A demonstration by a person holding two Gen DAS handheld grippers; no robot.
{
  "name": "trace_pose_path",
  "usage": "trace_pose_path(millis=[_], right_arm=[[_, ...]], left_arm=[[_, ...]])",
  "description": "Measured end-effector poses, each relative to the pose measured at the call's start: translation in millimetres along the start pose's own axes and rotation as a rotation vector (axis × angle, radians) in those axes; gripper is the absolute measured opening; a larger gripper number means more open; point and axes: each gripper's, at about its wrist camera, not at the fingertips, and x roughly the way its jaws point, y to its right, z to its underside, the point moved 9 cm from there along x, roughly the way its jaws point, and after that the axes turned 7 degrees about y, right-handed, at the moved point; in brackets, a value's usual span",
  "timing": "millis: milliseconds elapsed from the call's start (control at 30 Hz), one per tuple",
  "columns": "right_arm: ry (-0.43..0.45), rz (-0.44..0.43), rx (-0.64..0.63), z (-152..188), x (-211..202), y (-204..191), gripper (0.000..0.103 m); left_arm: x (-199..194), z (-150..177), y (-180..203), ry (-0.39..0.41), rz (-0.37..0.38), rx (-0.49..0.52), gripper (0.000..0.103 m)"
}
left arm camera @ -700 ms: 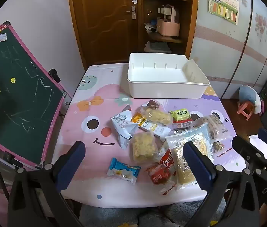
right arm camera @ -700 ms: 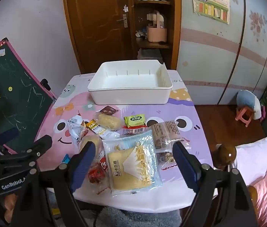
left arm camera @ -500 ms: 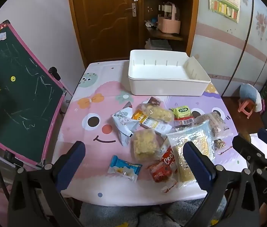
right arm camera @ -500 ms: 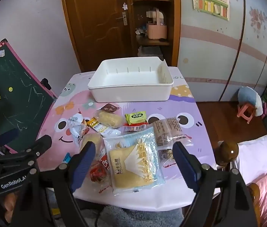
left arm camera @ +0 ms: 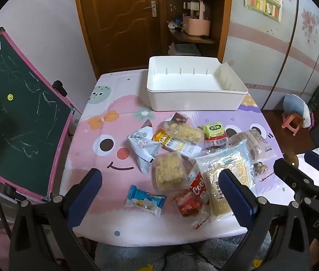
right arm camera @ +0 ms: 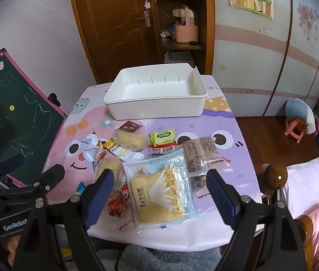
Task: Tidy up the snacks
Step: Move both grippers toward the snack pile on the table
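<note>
Snacks: loose pile of sealed packets on the near half of the counter (left arm camera: pixel 105 203), over a pink and purple cartoon cloth.
- Large clear bag of yellow cake (right arm camera: pixel 159 194), blue and white print, nearest the front edge, overlapping neighbours.
- Clear pack of brown bars (right arm camera: pixel 202 155), just right of the cake bag, touching it.
- Small green packet (right arm camera: pixel 162 136), lying on a red-trimmed packet behind the cake bag.
- Two clear packs of pale yellow puffed pieces (left arm camera: pixel 169 174), (left arm camera: pixel 185 131), one near, one farther back.
- White crumpled wrapper (left arm camera: pixel 142 145), left side of pile.
- Orange and white flat packet (left arm camera: pixel 177 144), between wrapper and farther puffed pack.
- Blue and white small packet (left arm camera: pixel 146 199), apart at front left.
- Red packets (left arm camera: pixel 188 204), front centre, partly under the cake bag.

White bin (left arm camera: pixel 195 90): rectangular, open top, at the far side of the counter, well apart from the pile; nothing inside.

Left gripper (left arm camera: pixel 159 198): fingers spread wide, holding nothing, above the front of the pile.
Right gripper (right arm camera: pixel 160 197): fingers spread wide, holding nothing, either side of the cake bag in view.
</note>
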Motion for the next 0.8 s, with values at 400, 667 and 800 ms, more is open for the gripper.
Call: trace_pose_path(millis=[400, 667, 800], right_arm=[[-0.022, 0.0, 0.01, 1, 9, 1, 0.084], [-0.032, -0.002, 0.015, 2, 13, 1, 0.084], [-0.036, -0.004, 0.018, 3, 14, 1, 0.084]], left_arm=[[7, 2, 1, -0.007, 0.015, -0.005, 0.101], [11, 5, 3, -0.011, 0.022, -0.009, 0.101], [11, 5, 2, -0.014, 0.021, -0.009, 0.101]])
